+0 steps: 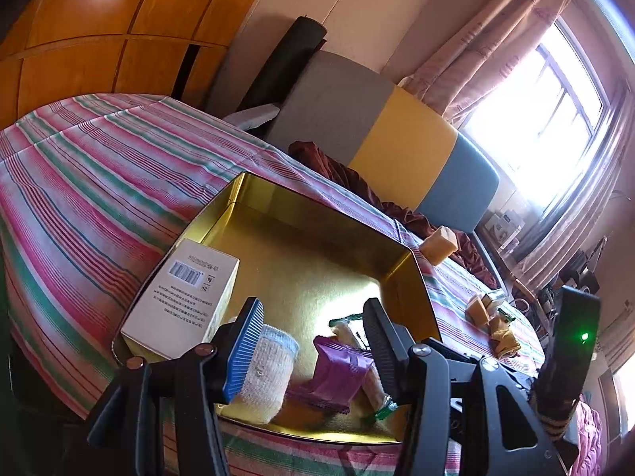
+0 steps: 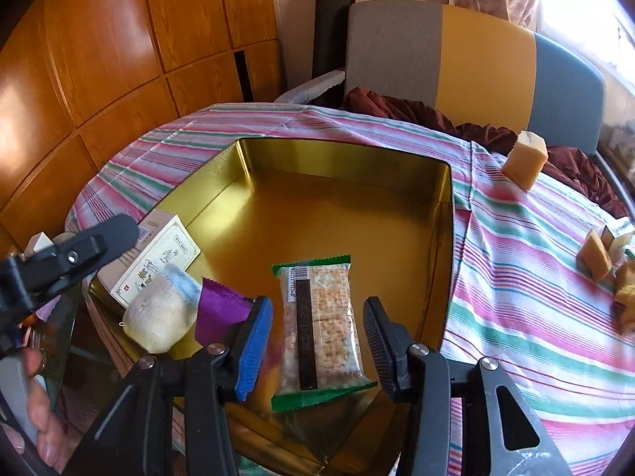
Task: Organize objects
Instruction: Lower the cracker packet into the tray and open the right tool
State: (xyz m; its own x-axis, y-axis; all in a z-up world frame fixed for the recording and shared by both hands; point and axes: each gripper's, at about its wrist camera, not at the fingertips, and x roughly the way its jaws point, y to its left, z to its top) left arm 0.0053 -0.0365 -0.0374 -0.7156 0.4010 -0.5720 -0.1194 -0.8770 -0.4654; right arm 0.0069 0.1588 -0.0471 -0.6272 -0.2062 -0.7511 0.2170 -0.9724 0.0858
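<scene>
Up close, your left view shows a bed with a striped sheet (image 1: pixel 91 166), a wooden wardrobe (image 1: pixel 99 20), a curtain (image 1: pixel 488 39) and a bright window (image 1: pixel 555 107). On the sheet sits a gold tin (image 1: pixel 405 281). Your left hand-held gripper (image 1: pixel 313 345) hangs over the tin's near side with its fingers spread and nothing pinched. Only this view shows the barcode on top of the white box (image 1: pixel 182 301) in the tin.

Now your right view. It shows your own hand (image 2: pixel 43 432) at the edge. Only here can you see the whole cracker pack (image 2: pixel 321 329) with green ends. It lies in the tin between the spread fingers of your right hand-held gripper (image 2: pixel 317 345), and they do not squeeze it. The tin also holds a purple packet (image 2: pixel 222 309) and a rolled sock (image 2: pixel 162 317) beside the box. Tan blocks (image 2: pixel 524 158) lie on the sheet outside the tin.
</scene>
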